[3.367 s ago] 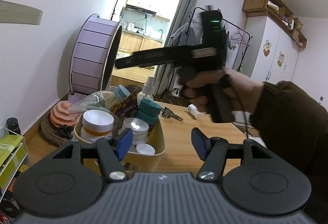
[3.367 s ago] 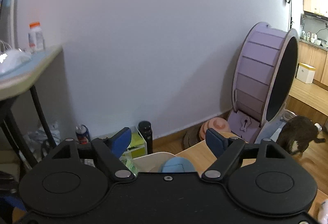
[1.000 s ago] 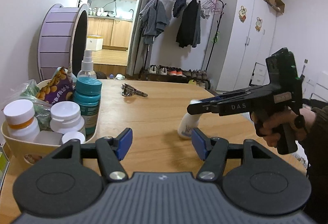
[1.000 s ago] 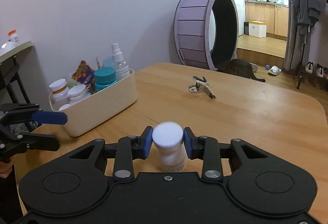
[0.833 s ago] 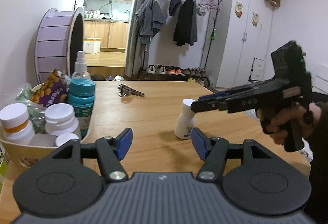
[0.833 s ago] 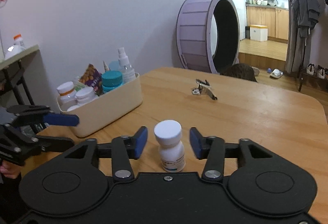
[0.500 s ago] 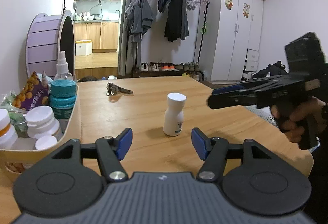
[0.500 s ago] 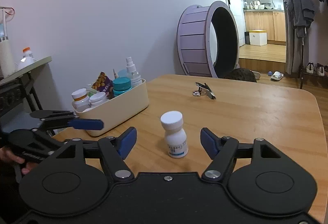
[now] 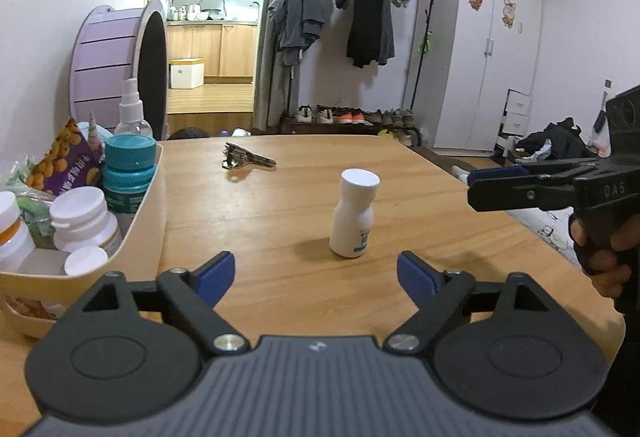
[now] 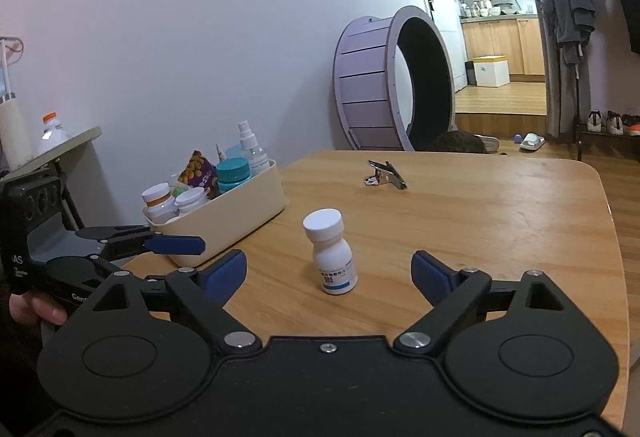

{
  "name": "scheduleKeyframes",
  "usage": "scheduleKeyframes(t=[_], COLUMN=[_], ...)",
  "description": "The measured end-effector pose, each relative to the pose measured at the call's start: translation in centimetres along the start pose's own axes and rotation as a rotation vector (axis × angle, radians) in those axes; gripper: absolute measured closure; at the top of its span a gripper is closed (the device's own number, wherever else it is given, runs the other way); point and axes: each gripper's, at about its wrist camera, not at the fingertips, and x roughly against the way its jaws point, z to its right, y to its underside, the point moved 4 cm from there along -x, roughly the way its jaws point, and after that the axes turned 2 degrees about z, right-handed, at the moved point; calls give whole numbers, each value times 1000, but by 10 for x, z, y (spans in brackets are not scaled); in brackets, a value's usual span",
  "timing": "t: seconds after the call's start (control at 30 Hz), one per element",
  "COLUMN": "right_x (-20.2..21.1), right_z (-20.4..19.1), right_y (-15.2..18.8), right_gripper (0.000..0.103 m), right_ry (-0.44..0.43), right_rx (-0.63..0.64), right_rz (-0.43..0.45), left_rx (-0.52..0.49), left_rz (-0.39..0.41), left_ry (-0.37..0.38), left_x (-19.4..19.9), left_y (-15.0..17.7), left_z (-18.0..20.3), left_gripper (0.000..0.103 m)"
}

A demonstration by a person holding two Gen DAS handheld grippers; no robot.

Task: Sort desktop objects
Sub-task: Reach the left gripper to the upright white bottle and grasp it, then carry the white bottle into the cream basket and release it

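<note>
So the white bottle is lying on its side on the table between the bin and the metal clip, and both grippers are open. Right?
Not quite: the white bottle stands upright, cap up, as the right wrist view shows. The rest holds: it is on the table, the bin and metal clip lie either side of it, and the left gripper and right gripper are open.

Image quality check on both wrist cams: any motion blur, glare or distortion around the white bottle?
Left wrist view: white bottle sharp, soft shadow on the table toward the camera's left, no glare; strong fisheye bending at the wardrobe, dark corners. Right wrist view: bottle label visible but too small to read, no blur; purple wheel bowed by the lens; kitchen doorway brighter, not blown out.
</note>
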Motion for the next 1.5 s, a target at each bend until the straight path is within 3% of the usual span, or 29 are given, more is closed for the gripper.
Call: scheduleKeyframes(t=[0.13,0.6,0.77,0.9,1.0,1.07,1.3,1.5], right_x=[9,38,36,35,35,35,37,34], right_z=[1,12,10,11,13,14,14,9], right_y=[-3,-14,-12,-11,-11,-11,-10,-12], right_gripper=[14,7,6,4,3,2,2,2], right_ry=[-6,-27,-32,-30,-24,-20,-14,-24], right_rx=[-12,-63,-71,-88,-100,-101,-108,-115], right_rz=[29,140,138,138,143,142,148,158], left_rx=[1,-140,-124,-128,-126,-128,-106,-68], left_rz=[10,32,11,7,8,4,50,109], left_ry=[-6,1,26,26,40,47,58,11], left_x=[-1,-45,-63,-73,-77,-80,-62,-12], left_y=[-6,-25,-26,-27,-27,-27,-34,-50], left_z=[3,30,32,34,36,37,36,12], left_gripper=[12,16,35,43,57,71,73,73])
